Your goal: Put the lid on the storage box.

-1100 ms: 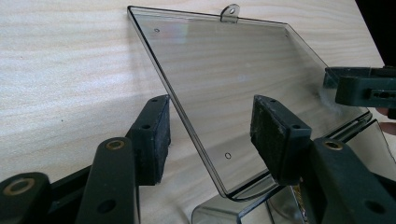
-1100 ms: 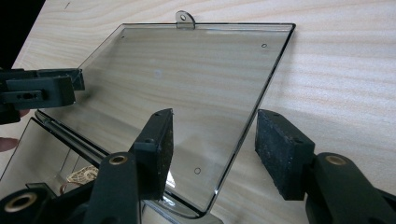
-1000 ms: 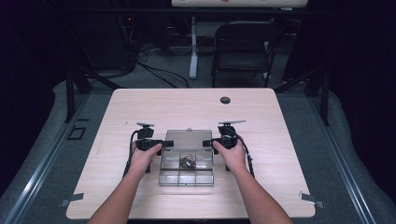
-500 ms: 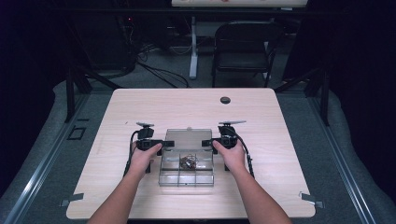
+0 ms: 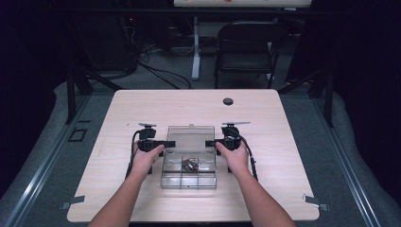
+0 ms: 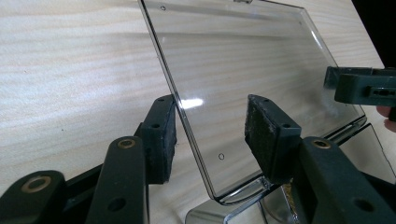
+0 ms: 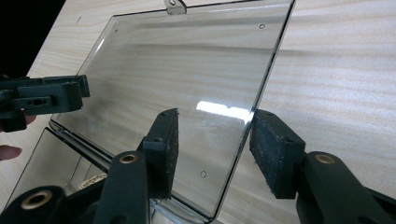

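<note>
Your left gripper point(image 6: 210, 135) and right gripper point(image 7: 212, 147) each straddle a side edge of the clear lid point(image 5: 190, 138), jaws wide, gripping nothing. The lid stands raised behind the box point(image 5: 189, 170); close unevenly and it could twist or slip free.

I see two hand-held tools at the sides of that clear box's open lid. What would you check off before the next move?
1. Left tool straddles the lid's edge: ok, edge sits between its open pads.
2. Right tool straddles the opposite edge: ok, also open, one pad apart from the plastic.
3. Either tool gripping the lid: not ok, both jaws are spread.
4. Lid is up off the box: ok, open and tilted back on its hinge.
5. Small parts stay in their compartment: ok in the high view.
6. Latch tab undamaged: cannot tell.
</note>
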Motion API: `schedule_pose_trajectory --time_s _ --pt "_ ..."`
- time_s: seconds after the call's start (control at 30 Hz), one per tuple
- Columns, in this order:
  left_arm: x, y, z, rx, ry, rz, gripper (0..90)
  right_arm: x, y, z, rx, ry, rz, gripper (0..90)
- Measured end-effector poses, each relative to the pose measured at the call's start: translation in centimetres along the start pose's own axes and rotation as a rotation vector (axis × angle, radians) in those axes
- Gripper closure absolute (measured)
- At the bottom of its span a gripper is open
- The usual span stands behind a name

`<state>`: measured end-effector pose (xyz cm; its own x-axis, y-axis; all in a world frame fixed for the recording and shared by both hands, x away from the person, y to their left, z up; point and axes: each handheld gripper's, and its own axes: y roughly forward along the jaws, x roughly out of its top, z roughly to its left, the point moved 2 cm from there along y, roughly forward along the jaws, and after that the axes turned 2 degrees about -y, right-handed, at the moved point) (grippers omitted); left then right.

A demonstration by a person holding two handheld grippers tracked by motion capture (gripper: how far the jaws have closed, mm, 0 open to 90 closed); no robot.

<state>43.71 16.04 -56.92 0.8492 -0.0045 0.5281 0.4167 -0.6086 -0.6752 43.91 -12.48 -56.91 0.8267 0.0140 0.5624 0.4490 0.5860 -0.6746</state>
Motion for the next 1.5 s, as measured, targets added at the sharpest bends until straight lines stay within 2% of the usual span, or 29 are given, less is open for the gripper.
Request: schedule_pose_trajectory --time_s 0.17,0.4,0.63,0.9,1.13,1.5 --pt "0.1 -0.3 -0.1 0.006 0.012 -0.011 57.3 0.1 -0.3 0.2 0.002 -0.007 -0.022 52.9" --pt "0.2 -0.6 -0.4 0.015 0.024 -0.022 60.0 0.2 -0.7 0.6 -0.016 -0.052 -0.033 54.1" --pt "0.3 -0.9 -0.6 0.023 0.039 -0.035 62.4 0.3 -1.1 0.9 -0.011 -0.060 -0.049 55.1" --pt "0.4 -1.5 -0.9 0.007 0.050 -0.041 62.3 0.3 -1.7 1.3 -0.015 -0.091 -0.074 55.4" --pt "0.4 -1.9 -1.0 0.004 0.054 -0.050 64.9 0.3 -2.2 1.6 -0.011 -0.097 -0.090 56.2" --pt "0.5 -2.4 -1.4 -0.011 0.069 -0.066 64.0 0.2 -2.9 1.9 0.000 -0.114 -0.107 56.2"
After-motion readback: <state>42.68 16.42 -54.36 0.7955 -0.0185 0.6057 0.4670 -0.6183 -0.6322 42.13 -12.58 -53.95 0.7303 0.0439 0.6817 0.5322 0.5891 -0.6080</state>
